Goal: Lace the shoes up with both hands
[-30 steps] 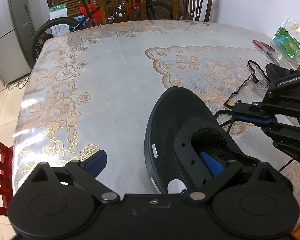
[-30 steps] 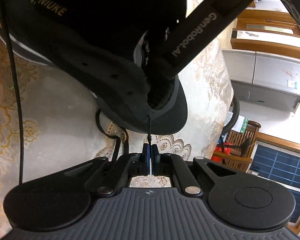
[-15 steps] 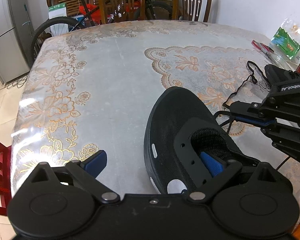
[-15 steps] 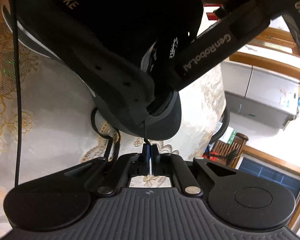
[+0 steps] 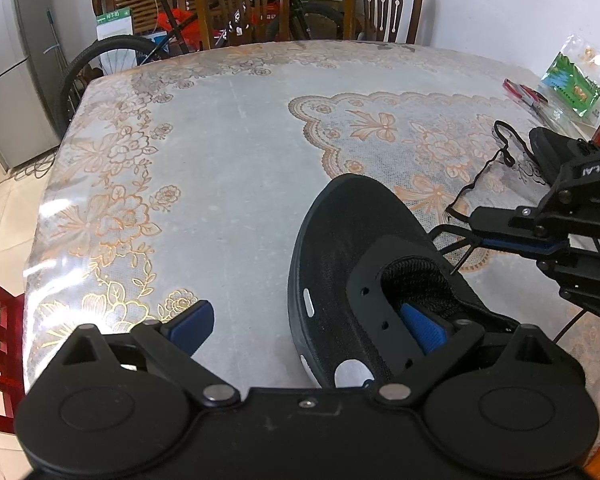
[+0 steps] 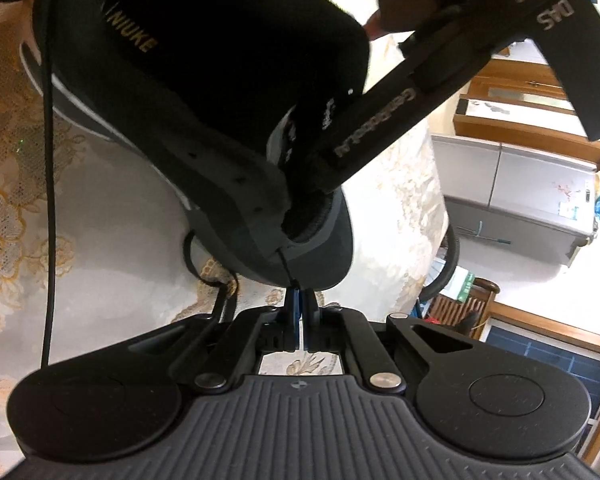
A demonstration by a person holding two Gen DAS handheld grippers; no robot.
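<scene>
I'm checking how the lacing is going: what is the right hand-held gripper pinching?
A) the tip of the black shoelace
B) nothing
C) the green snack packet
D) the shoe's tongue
A: the right hand-held gripper is shut on the shoelace tip at the black shoe's eyelet flap.

Two black shoes: one (image 5: 340, 248) up front, a second (image 5: 548, 148) at the far right. One loose black lace (image 5: 496, 160) on the one tabletop (image 5: 239, 152). Two tools, left (image 5: 316, 324) and right (image 6: 300, 300). Two wooden chairs (image 5: 235, 0), one bicycle (image 5: 155, 36), one green packet (image 5: 572, 80).
</scene>
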